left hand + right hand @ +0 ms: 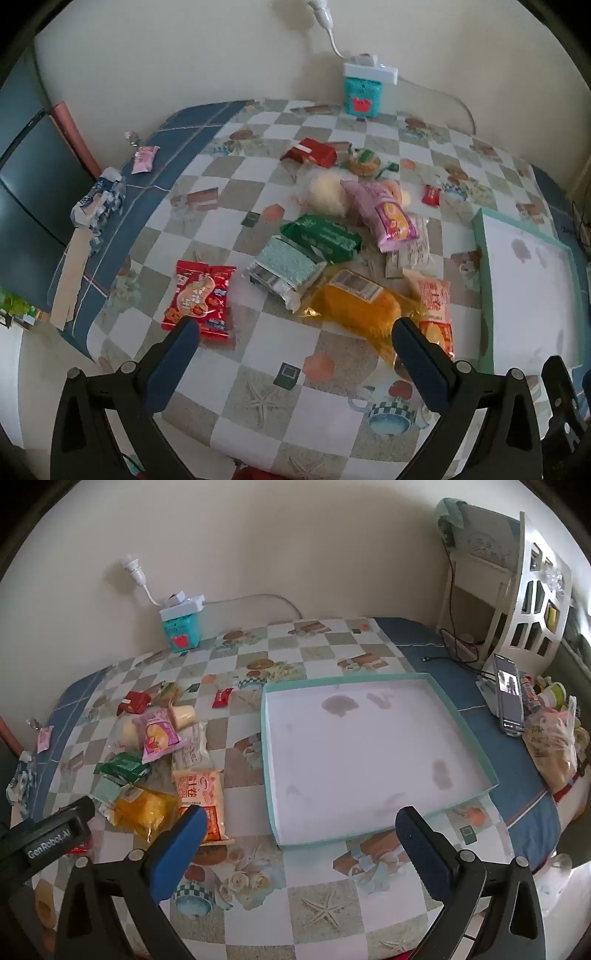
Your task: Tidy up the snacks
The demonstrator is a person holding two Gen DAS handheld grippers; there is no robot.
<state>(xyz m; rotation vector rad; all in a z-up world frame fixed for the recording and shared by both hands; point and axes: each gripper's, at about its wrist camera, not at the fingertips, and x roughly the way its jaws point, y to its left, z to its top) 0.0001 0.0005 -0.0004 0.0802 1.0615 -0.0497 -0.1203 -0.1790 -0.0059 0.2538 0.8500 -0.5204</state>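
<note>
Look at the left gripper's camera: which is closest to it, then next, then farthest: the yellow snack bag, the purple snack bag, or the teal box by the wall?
1. Yellow snack bag, right beside the left gripper, by its right-hand finger.
2. Purple snack bag, mid-table in the pile.
3. Teal box, at the wall.

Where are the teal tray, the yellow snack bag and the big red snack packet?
teal tray [466, 727]: right wrist view, right rim.
yellow snack bag [354, 308]: left wrist view, middle.
big red snack packet [199, 297]: left wrist view, front face.

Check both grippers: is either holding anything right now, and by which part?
Nothing is held. The left gripper and right gripper both stand wide open above the table, with no snack packet between their pads.
</note>
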